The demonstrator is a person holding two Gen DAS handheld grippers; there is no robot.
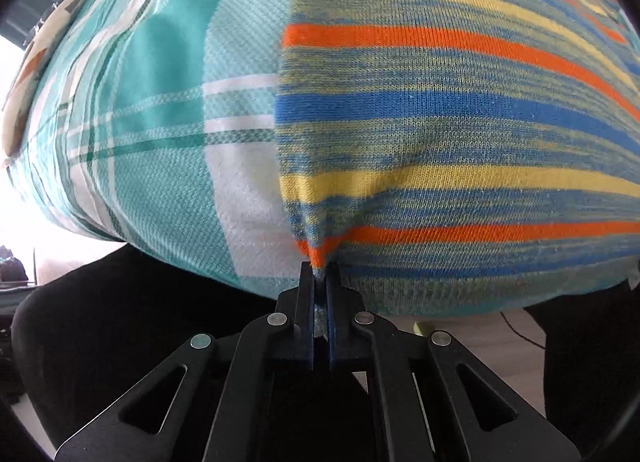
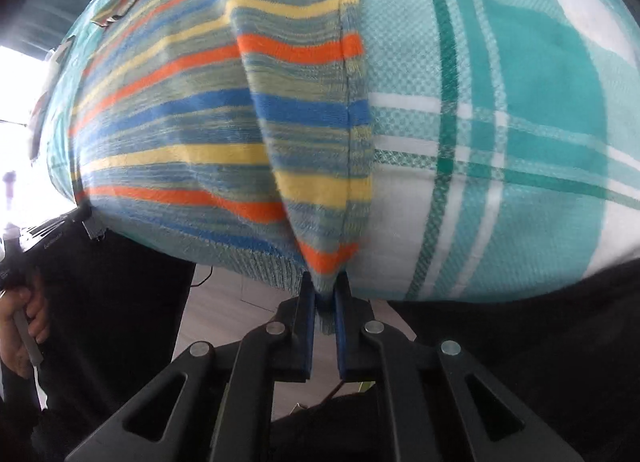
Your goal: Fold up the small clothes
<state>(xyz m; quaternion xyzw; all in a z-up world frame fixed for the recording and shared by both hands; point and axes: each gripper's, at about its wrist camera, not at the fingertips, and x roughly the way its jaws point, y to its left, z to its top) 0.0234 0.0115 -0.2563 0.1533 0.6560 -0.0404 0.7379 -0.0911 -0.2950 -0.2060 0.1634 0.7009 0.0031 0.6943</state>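
1. A striped knit garment [image 1: 460, 109] of fine ribbed weave, banded in orange, yellow, blue and mottled green, is spread flat on a teal-and-white checked cloth [image 1: 168, 109] with a coarse woven texture.
2. A near corner of the knit is pinched between the pressed-together fingers of the left gripper [image 1: 320, 274].
3. The other near corner, beside a stitched side seam, is pinched by the right gripper [image 2: 325, 282].
4. A raised fold is seen running up from the right corner.
5. The garment's far end is cut off by the frame; its type cannot be told.
6. A hand [image 2: 24, 314] on a handle is partly seen at the left edge.
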